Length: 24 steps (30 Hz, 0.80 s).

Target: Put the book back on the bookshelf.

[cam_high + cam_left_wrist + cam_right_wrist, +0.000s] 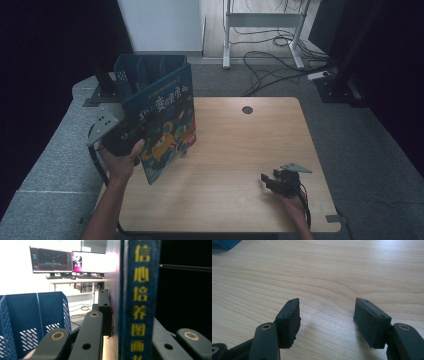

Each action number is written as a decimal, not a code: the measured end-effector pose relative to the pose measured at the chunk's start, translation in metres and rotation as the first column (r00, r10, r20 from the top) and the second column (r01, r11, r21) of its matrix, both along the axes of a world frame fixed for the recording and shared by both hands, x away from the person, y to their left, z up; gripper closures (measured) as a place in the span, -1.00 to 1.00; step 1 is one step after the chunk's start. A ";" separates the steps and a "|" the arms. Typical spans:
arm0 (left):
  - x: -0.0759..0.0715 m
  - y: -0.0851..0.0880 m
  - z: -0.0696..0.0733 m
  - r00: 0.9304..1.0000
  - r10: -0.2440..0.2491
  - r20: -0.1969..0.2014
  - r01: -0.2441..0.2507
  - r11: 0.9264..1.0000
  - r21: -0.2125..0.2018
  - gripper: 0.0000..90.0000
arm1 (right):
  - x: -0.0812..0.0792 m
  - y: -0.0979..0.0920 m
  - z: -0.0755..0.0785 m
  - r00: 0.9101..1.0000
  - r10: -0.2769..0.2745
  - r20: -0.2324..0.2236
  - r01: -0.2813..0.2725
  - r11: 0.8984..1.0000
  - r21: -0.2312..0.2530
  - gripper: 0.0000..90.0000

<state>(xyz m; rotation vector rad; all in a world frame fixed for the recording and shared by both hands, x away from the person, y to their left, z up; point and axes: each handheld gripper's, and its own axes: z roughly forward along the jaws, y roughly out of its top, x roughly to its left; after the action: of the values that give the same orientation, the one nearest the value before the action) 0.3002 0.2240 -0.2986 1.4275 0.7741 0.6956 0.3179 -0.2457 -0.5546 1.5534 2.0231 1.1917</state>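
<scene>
Dim light hangs over the wooden table [240,150] in the high view, its far corners falling to near black, while the pale floor beyond it stays brighter. A soft sheen lies across the table's middle. In the left gripper view, the room behind the blue book [140,300] is blown out to white around the monitors [67,262], and the book's spine is close and slightly soft. In the right gripper view, even light rakes the table's grain, with faint shadows under the right gripper [327,315] and glare at upper right.
</scene>
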 end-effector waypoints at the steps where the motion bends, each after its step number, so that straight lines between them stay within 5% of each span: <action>1: 0.000 0.003 0.002 1.000 0.008 0.003 -0.008 1.000 0.004 0.83 | 0.000 0.000 0.000 1.000 0.000 0.000 0.000 1.000 0.002 -0.18; 24: 0.006 0.034 0.017 0.994 0.107 0.032 -0.107 0.994 -0.014 0.83 | 0.000 -0.002 0.000 1.000 -0.004 0.001 0.004 1.000 0.013 -0.17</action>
<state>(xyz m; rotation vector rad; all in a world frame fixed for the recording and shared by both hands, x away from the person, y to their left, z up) 0.3058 0.2576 -0.2819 1.3676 0.8323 0.7936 0.3183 -0.2473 -0.5551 1.5612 2.0146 1.2070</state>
